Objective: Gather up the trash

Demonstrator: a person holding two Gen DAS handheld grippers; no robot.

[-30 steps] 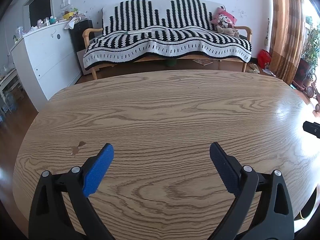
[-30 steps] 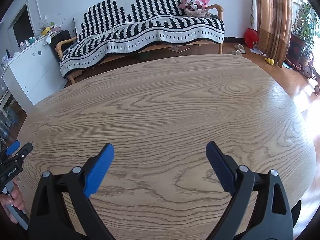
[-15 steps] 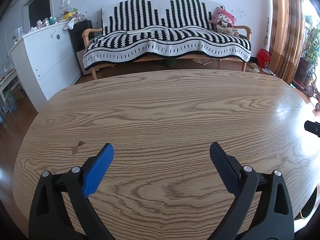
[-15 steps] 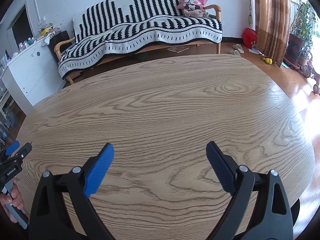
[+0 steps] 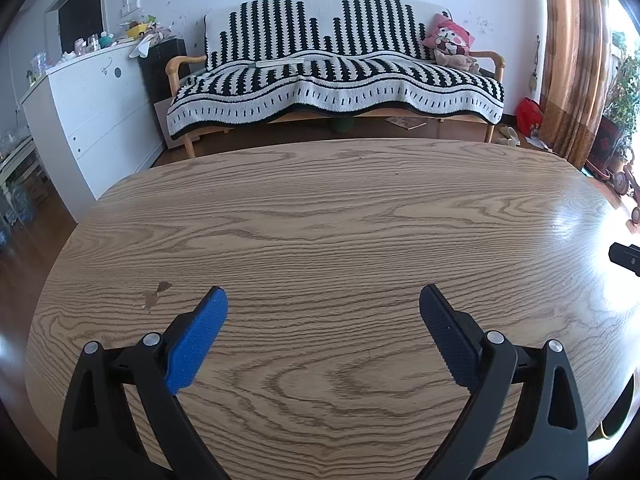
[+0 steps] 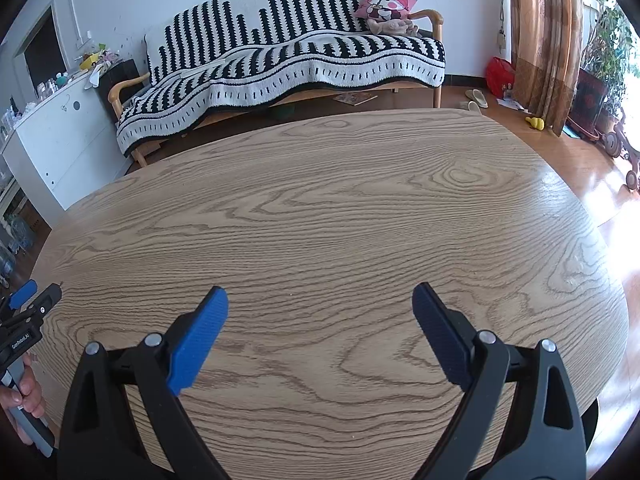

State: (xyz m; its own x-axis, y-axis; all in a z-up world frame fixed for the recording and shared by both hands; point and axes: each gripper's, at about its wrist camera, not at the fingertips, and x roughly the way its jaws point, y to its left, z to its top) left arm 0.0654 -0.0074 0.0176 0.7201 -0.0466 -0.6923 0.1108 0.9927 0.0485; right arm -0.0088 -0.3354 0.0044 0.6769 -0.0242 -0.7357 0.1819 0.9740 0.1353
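Both tongs hover low over the near edge of the oval wooden desk, each spread wide with nothing between the pads. The left tongs sit toward the desk's left end, the right tongs toward its right end; the left pair also shows at the left margin of the right wrist view, gripped by a hand.

No trash shows on the desk in either view. The only mark is a small brown chip or stain near the left end, just ahead of the left tongs' left pad, and it looks like a flaw in the surface, though I cannot tell for sure. Loose things lie on the floor past the far edge, under and beside the striped sofa: a flat paper or card and a yellow object by the curtain. A dark rim at the near right corner of the left view could be a bin, unclear.

The step in hand seems to be searching. Sweep both cameras slowly, keep the tongs spread, and check the brown mark first
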